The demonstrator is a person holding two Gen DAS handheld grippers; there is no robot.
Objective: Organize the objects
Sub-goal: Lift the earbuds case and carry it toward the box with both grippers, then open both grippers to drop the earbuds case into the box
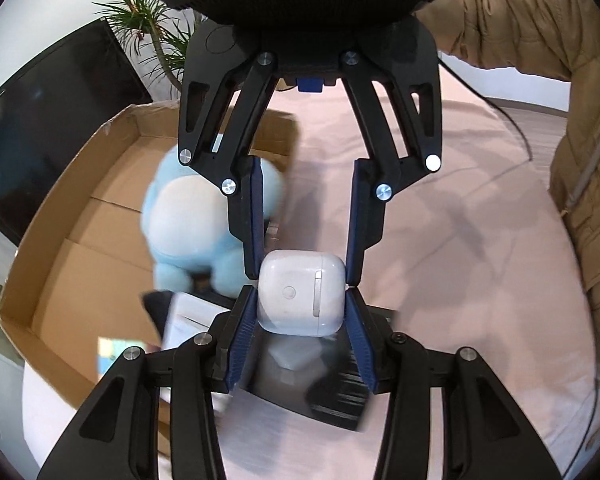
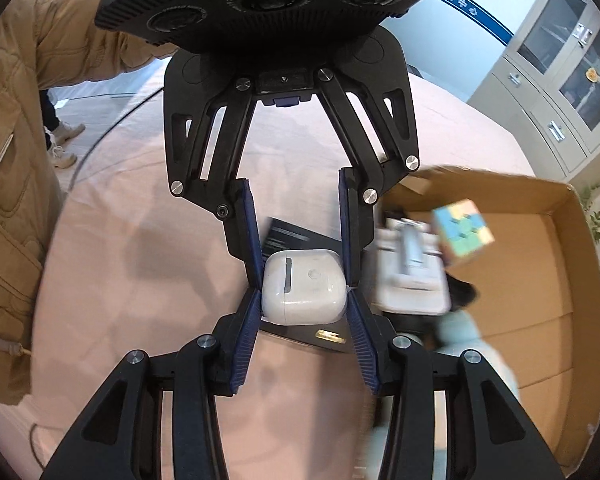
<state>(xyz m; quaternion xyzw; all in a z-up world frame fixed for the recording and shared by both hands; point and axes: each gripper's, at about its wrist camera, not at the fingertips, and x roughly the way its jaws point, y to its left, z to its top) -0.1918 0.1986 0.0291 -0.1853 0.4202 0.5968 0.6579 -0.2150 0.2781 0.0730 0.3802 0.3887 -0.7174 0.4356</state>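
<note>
Between both grippers' pads (2 pairs): white earbud case [image 1: 302, 293].

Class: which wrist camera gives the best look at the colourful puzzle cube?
The right wrist view: the puzzle cube shows two pastel faces, slightly blurred, over the cardboard box. The left wrist view catches only a blurred, partly hidden coloured patch.
</note>
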